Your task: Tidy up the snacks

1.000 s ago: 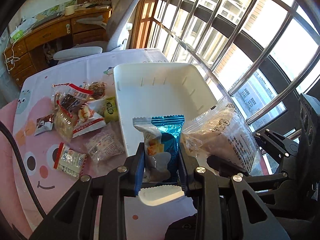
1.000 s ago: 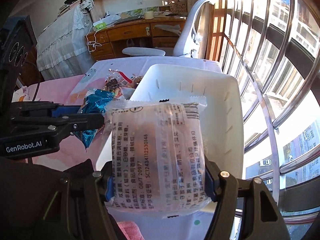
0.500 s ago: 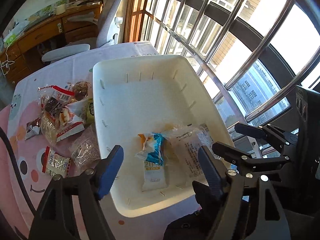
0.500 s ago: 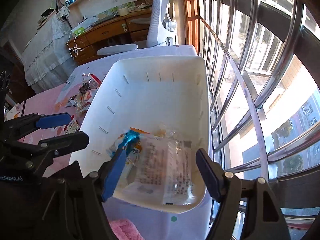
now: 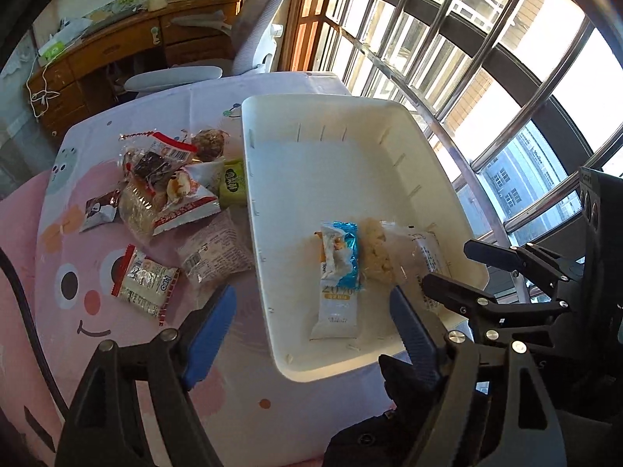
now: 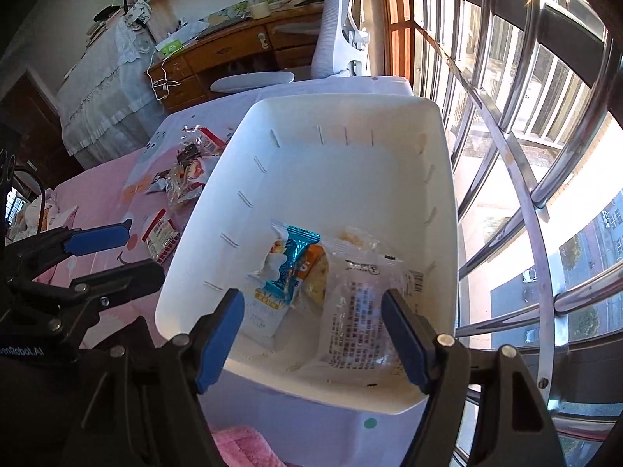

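Two in the basket, and both my claws were empty. My left claw [image 5: 311,319] hung over the near end of the white basket [image 5: 268,303] with its blue pads spread and easing wider apart, nothing between them but air. Right below it, a touch ahead, lay the blue-and-white snack packet [image 5: 338,280] flat on the basket floor. My right claw [image 6: 313,325] stood apart too, pads wide, gripping nothing; under it and a little to its right sat the clear bag with printed text [image 6: 360,311], its edge touching the blue-and-white packet.

So that much was done, I judged: two snacks home, the rest of the basket bare white ahead of both claws.

What was left sat off to the left of my left claw, out on the pink cartoon cloth of the counter [image 5: 89,292]. Nearest to it were the red-edged packet [image 5: 146,282] and a clear pouch [image 5: 214,251] just beside the basket wall. Farther ahead was a heap: a red-and-white bag [image 5: 183,206], a small dark packet [image 5: 102,210], a green packet [image 5: 233,183] against the basket, a round brown treat [image 5: 208,144], and a few wrappers piled over each other that I could not sort apart.

By my count, early going, with most of the pile waiting.
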Action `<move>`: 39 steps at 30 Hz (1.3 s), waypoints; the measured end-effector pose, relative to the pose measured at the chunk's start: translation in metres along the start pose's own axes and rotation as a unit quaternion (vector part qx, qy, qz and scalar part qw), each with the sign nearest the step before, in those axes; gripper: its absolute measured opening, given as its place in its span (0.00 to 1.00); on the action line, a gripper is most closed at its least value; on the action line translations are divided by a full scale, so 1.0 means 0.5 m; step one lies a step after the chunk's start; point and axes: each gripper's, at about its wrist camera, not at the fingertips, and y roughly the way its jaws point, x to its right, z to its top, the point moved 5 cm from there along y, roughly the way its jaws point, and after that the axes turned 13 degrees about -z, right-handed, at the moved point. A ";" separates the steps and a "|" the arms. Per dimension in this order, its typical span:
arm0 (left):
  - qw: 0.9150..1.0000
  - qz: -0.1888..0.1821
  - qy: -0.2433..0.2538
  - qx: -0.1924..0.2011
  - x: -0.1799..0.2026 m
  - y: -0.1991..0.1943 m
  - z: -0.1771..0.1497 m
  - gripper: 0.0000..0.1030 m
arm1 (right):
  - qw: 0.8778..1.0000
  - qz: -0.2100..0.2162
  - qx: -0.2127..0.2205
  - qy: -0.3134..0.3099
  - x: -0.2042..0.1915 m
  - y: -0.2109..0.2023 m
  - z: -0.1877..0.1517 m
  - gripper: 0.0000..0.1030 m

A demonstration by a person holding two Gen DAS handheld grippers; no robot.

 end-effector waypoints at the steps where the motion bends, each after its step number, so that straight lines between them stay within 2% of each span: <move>1: 1.000 0.002 -0.004 0.001 -0.009 -0.006 -0.006 0.78 | 1.000 0.001 -0.002 0.000 -0.008 0.001 -0.002 0.72; 11: 0.999 0.017 -0.046 0.014 -0.118 -0.083 -0.055 0.78 | 1.000 0.001 -0.016 0.017 -0.083 0.001 -0.004 0.72; 23: 0.995 0.050 -0.074 0.035 -0.308 -0.217 -0.093 0.78 | 0.997 0.001 -0.016 0.072 -0.221 -0.007 0.027 0.71; 31: 0.995 0.057 -0.082 0.027 -0.442 -0.271 -0.110 0.78 | 0.996 -0.005 -0.009 0.086 -0.335 -0.011 0.023 0.71; 39: 0.995 0.051 -0.080 0.008 -0.532 -0.279 -0.110 0.78 | 0.991 -0.021 -0.034 0.129 -0.404 0.013 0.011 0.71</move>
